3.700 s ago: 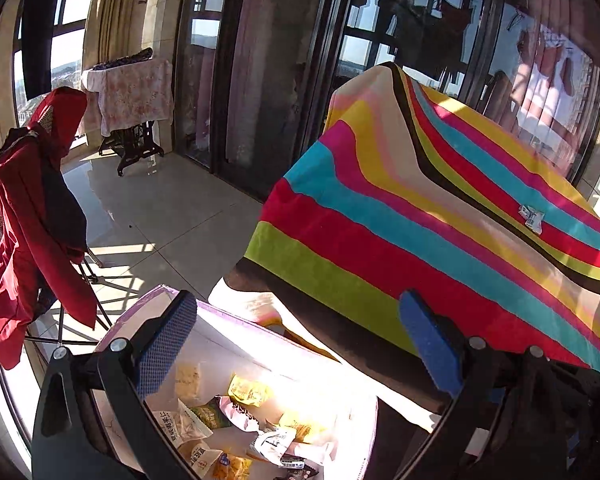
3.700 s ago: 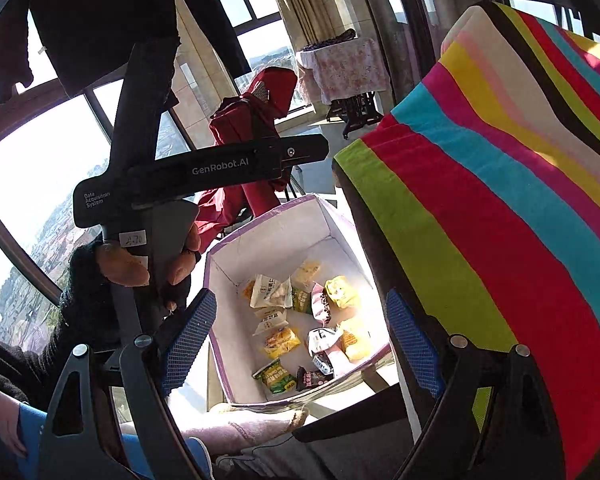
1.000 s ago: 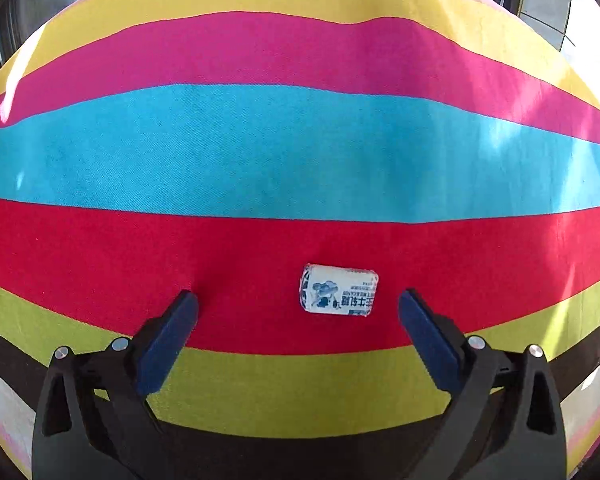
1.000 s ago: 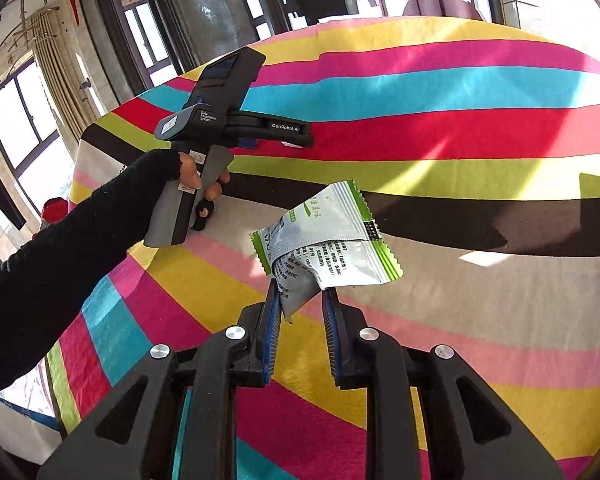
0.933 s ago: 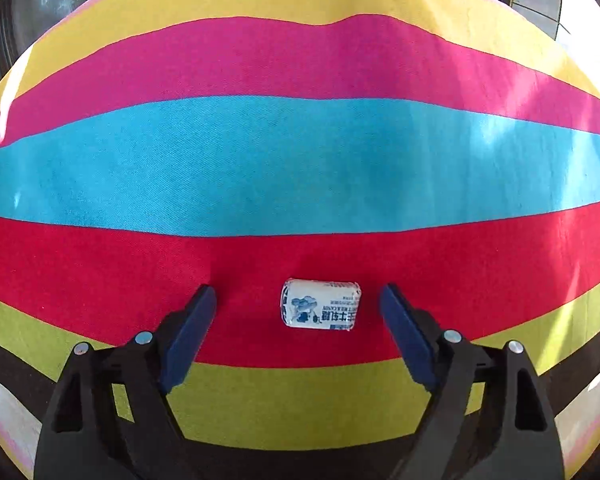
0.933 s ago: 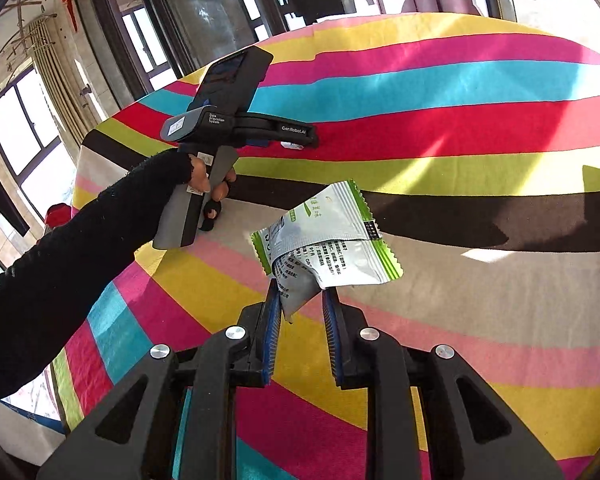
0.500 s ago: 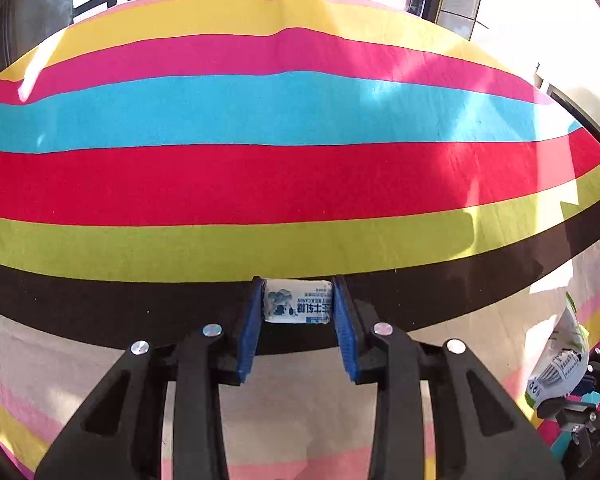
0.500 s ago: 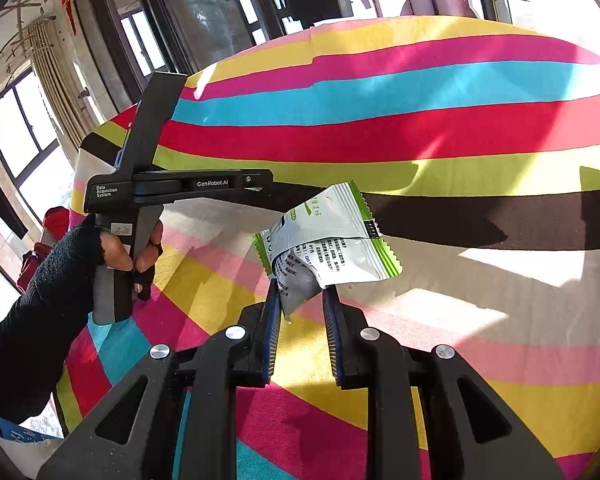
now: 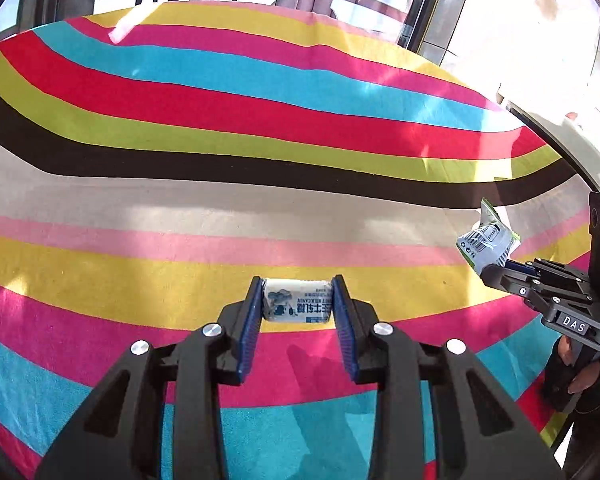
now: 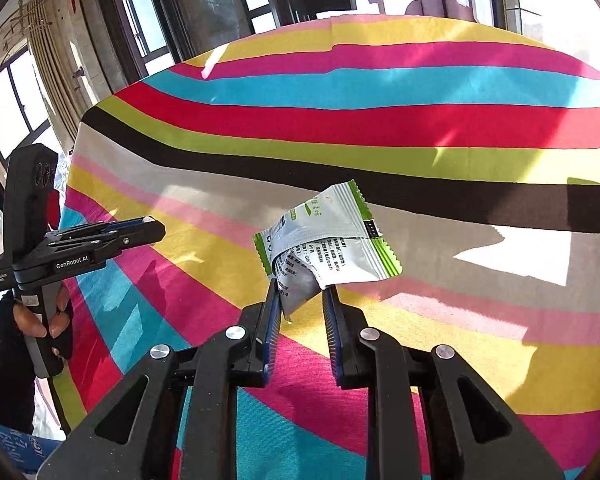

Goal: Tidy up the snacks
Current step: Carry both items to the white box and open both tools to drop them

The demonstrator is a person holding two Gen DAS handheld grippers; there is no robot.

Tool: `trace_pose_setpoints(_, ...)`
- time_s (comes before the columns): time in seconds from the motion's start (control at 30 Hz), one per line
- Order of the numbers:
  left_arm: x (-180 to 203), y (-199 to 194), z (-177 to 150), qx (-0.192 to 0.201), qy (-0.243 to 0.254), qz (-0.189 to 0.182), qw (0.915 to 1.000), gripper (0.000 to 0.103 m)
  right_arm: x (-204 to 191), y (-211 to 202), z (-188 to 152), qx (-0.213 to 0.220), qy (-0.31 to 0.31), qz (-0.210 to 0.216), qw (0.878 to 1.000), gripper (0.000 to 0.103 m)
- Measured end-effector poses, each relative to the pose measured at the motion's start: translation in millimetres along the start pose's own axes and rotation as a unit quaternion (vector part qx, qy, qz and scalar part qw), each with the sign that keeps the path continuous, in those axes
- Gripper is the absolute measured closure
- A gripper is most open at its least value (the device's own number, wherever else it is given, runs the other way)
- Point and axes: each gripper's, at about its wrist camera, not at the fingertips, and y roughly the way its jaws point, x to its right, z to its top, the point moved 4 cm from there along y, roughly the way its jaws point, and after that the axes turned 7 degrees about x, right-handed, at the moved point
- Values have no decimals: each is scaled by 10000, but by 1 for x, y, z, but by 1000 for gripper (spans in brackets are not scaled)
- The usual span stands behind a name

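Note:
My left gripper is shut on a small white and blue milk candy packet, held above the striped tablecloth. My right gripper is shut on a silver and green snack packet, also held above the cloth. In the left wrist view the right gripper shows at the right edge with its packet. In the right wrist view the left gripper shows at the left edge; its candy is hidden there.
The table is covered by the multicoloured striped cloth. Dark-framed windows and glass doors stand behind it. A blue box corner shows at the lower left.
My left gripper closed on the milk candy, lifted it off the red stripe and drew back toward the near side of the table. My right gripper kept hold of the green packet.

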Motion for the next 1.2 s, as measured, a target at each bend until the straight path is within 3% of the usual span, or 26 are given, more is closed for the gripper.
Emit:
trace_pose_setpoints(0.27,-32,-72,-54,132,-301,141,9994,69,-62,-31,-9,341,78,424,9985,81)
trace_pose_setpoints(0.43,-51,-95,-75,159,-487,244,9984,69,-84,-27,-12,246,26,567,9981,81)
trace_pose_setpoints(0.9,-70,-133,-95,397,-663,458,9960,69,-137,-22,-28,-10,-330,819,9961,81)
trace_pose_setpoints(1.2,-93,-178,-114,632,-846,797,9912,69,-200,-18,-42,-240,-861,1276,9878,81)
